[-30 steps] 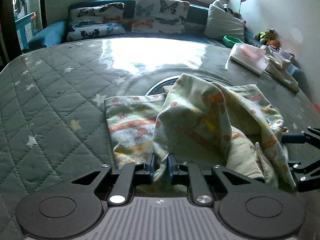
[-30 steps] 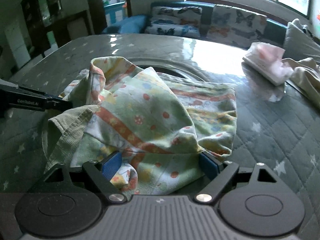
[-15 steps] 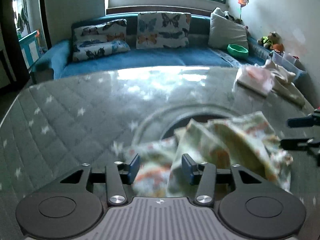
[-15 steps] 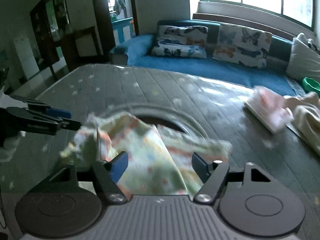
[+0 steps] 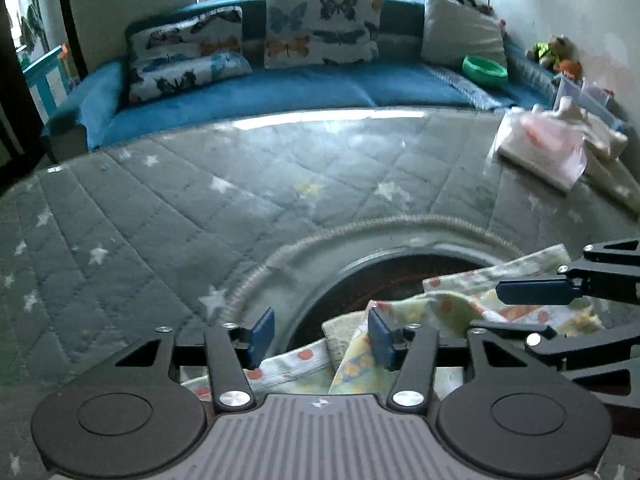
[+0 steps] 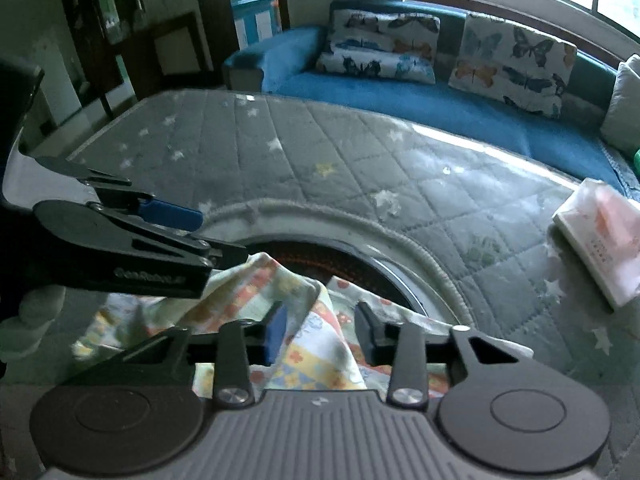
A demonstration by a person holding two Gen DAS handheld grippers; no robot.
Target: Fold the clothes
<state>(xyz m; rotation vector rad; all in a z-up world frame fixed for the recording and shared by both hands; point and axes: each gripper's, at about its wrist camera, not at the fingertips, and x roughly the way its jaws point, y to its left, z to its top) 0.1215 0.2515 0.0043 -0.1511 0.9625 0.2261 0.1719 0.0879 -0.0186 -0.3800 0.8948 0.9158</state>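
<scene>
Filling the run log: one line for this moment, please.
task: fold clothes | left hand-held gripper: closing, patterned garment between jaws | right hand-held gripper: closing, garment fold between jaws | garment: bunched on quilted table

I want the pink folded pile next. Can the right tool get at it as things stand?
Probably yes: the quilted table lies bare between the right tool and the pink folded pile, though its closing jaws have the floral garment between them.

Grey quilted star-print mat [image 5: 168,208] covers the near surface; a round dark opening [image 5: 400,276] with corded rim is set into it. Far side: blue sofa [image 5: 280,92] with butterfly cushions [image 5: 322,28] and a grey pillow [image 5: 460,28]. Green bowl [image 5: 484,69] at right on the sofa. Toys [image 5: 554,54] against the right wall.
</scene>
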